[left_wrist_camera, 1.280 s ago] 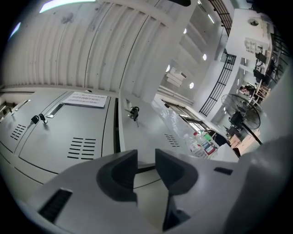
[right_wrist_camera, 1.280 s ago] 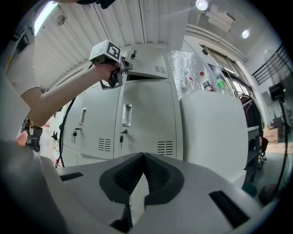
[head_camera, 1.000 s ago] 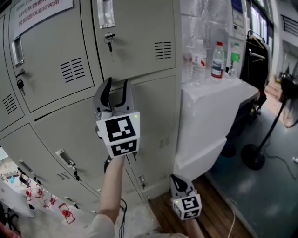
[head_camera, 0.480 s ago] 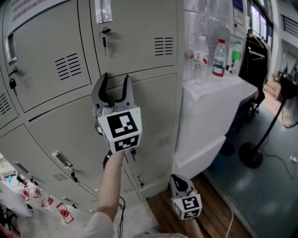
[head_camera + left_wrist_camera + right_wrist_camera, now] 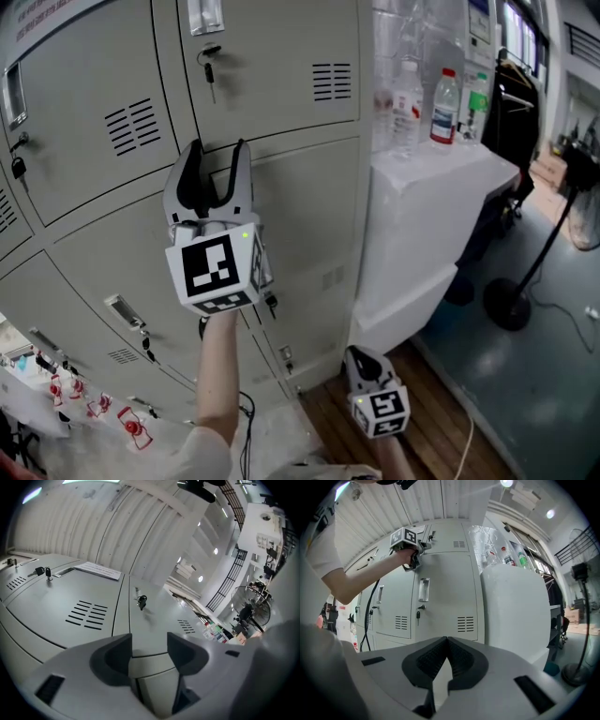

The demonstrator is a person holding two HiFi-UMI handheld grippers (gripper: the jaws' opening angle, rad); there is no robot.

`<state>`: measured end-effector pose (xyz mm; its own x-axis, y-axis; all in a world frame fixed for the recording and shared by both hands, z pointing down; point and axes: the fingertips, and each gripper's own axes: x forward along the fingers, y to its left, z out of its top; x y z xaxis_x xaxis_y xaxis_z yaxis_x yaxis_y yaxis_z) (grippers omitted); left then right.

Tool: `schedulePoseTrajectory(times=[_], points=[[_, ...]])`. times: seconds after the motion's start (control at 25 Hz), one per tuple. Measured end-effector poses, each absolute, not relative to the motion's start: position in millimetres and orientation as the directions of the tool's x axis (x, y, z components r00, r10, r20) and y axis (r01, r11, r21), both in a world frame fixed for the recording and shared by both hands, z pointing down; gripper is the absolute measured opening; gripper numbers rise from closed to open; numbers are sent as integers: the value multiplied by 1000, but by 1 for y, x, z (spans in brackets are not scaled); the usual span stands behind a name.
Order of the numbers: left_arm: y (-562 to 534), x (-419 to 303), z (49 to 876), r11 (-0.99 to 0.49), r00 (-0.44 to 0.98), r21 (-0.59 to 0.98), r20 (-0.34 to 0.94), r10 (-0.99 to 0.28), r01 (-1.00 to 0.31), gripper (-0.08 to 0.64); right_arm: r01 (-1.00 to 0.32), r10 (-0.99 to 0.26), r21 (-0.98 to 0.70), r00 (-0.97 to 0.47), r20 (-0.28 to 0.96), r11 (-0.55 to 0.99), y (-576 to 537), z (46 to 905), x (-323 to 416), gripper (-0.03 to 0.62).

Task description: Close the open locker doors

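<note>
The grey lockers [image 5: 300, 216] fill the left of the head view, and every door I see lies flush with its frame. My left gripper [image 5: 216, 161] is held up in front of the seam between an upper and a middle door. Its jaws are open with nothing between them. In the left gripper view the open gripper [image 5: 149, 639] points along the door faces, past a key [image 5: 142, 601] in a lock. My right gripper [image 5: 367, 359] hangs low near the floor, shut and empty. In the right gripper view the closed jaws [image 5: 446, 643] face the lower lockers.
A white cabinet [image 5: 422, 197] stands against the lockers' right side with bottles [image 5: 443, 105] on top. A fan stand [image 5: 511, 305] is on the floor at the right. Keys hang from several locks [image 5: 204, 61]. A black cable [image 5: 246, 412] runs down by my left arm.
My left gripper has shifted left and a little lower, and its jaws have spread wider. The right gripper has barely moved.
</note>
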<state>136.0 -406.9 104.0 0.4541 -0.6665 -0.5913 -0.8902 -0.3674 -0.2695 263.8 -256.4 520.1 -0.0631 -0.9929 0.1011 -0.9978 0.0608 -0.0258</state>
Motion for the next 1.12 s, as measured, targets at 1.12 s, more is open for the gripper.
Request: schedulePoseTrajectory(times=[1.12], points=[[-426,126,137,-20,295,-441,-565,-771,-897,152,-997,-991,-3,-76,106,76,-224,512,242,5]])
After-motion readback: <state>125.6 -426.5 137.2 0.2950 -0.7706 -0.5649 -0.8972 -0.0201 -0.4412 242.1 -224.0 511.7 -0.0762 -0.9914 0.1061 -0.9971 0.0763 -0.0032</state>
